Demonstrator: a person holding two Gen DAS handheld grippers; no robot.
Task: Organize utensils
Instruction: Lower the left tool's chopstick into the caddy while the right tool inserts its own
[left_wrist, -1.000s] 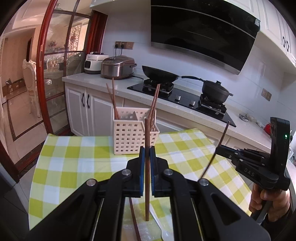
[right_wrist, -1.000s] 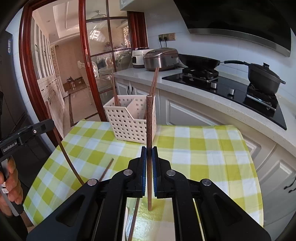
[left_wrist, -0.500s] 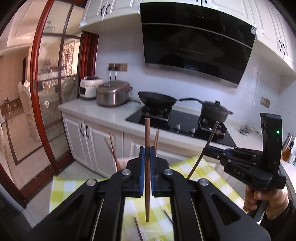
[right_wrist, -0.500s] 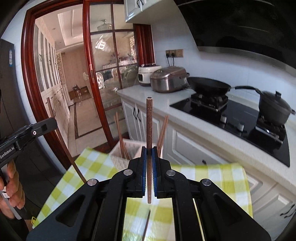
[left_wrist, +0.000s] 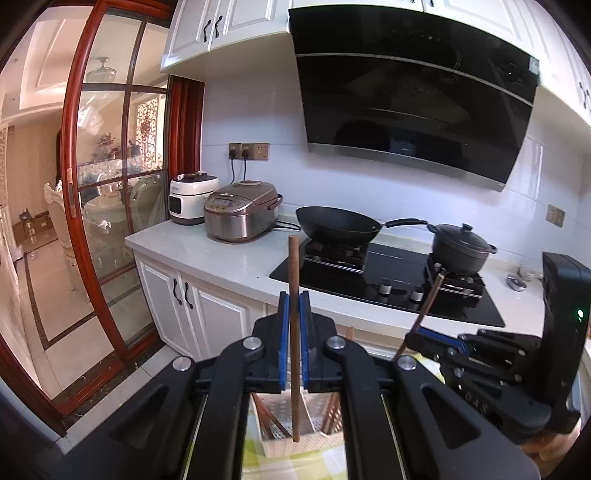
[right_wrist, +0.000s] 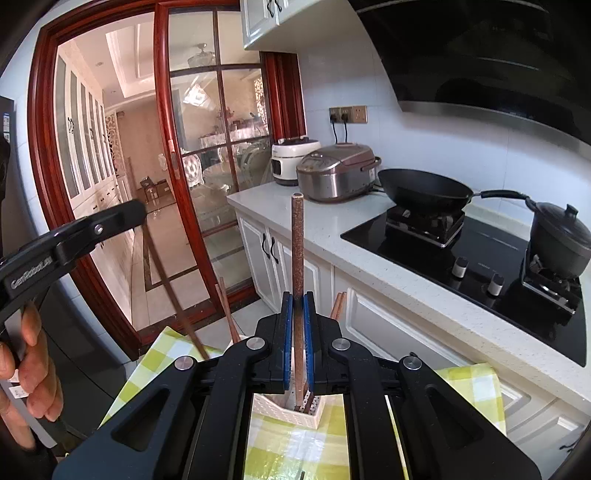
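My left gripper (left_wrist: 294, 299) is shut on a brown chopstick (left_wrist: 294, 280) held upright; its lower end hangs over the white perforated basket (left_wrist: 306, 441), which holds several chopsticks. My right gripper (right_wrist: 298, 301) is shut on another brown chopstick (right_wrist: 297, 243), also upright, its lower tip at the rim of the basket (right_wrist: 284, 408). The right gripper also shows in the left wrist view (left_wrist: 432, 341), its chopstick leaning. The left gripper also shows in the right wrist view (right_wrist: 138, 212), its chopstick slanting down.
The basket stands on a yellow-and-white checked tablecloth (right_wrist: 295, 446). Behind it runs a white counter (left_wrist: 229, 258) with two rice cookers, a hob with a black wok (left_wrist: 338, 227) and a pot (left_wrist: 461, 245). A red-framed glass door (left_wrist: 107, 206) is at left.
Both grippers have risen and moved forward over the basket with their chopsticks; the views have tilted up, so the table and basket have dropped to the bottom edge.
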